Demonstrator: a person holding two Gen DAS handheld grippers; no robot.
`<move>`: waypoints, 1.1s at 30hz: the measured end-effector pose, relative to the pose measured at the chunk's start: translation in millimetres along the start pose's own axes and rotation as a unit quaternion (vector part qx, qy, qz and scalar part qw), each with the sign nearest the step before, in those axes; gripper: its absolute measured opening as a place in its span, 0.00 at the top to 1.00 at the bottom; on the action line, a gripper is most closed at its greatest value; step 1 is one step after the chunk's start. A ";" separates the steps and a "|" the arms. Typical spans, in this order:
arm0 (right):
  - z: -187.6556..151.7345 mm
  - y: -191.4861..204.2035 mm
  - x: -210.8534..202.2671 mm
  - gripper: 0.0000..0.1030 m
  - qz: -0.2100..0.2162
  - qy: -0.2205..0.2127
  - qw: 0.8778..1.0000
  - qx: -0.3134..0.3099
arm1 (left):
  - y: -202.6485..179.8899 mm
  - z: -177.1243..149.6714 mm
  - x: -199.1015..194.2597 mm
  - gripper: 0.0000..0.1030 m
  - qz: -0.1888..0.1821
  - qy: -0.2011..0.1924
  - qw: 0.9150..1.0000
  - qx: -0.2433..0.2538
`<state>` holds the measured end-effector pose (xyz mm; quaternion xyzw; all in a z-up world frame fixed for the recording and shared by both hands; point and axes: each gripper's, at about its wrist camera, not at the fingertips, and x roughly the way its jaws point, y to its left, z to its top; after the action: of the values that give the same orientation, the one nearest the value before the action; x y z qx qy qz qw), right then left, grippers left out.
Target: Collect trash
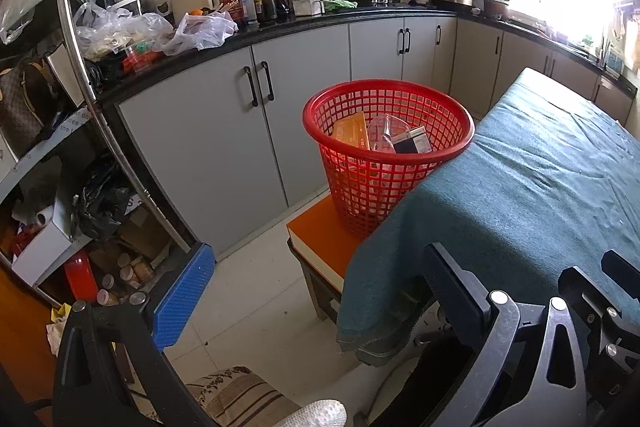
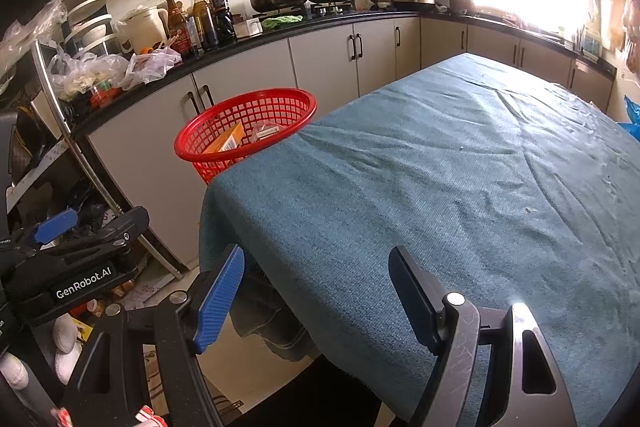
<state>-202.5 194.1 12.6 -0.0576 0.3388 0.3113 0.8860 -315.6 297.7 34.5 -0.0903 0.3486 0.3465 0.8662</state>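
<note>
A red mesh basket [image 1: 386, 155] stands on an orange stool [image 1: 320, 231] beside the table's left edge. It holds an orange box [image 1: 352, 131], a clear plastic container [image 1: 386, 131] and a dark box [image 1: 412, 141]. The basket also shows in the right wrist view [image 2: 244, 129], with the orange box [image 2: 230, 141] inside. My left gripper [image 1: 316, 291] is open and empty, low in front of the stool and the table corner. My right gripper [image 2: 316, 295] is open and empty, over the near corner of the teal-covered table [image 2: 460, 195]. The left gripper also shows at the left of the right wrist view [image 2: 80, 239].
A grey cabinet run with a black counter [image 1: 320, 23] carries bottles, a kettle, plastic bags and pans. A cluttered metal shelf [image 1: 80, 187] stands at the left. The tablecloth [image 1: 540, 187] hangs over the table's near corner. A tiled floor [image 1: 248, 287] lies between shelf and stool.
</note>
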 end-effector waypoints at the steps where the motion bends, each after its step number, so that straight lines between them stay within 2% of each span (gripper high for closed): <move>1: 0.0 -0.1 0.3 0.23 0.000 0.000 1.000 0.000 | 0.4 0.3 0.4 0.00 -0.001 0.001 1.000 0.000; 17: 4.6 3.3 5.6 0.23 0.000 0.007 1.000 -0.003 | 2.6 2.7 4.4 0.00 -0.006 0.004 1.000 0.000; 24: 26.3 8.6 6.5 0.23 -0.015 0.008 1.000 -0.019 | 6.4 1.2 5.2 0.00 -0.003 0.003 1.000 -0.002; 33: 11.4 3.0 13.2 0.23 -0.010 0.020 1.000 0.000 | 3.4 -0.3 3.3 0.00 -0.011 0.000 1.000 -0.001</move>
<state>-190.2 206.8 13.2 -0.0677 0.3559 0.3010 0.8821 -316.3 301.9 32.3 -0.0948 0.3474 0.3368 0.8700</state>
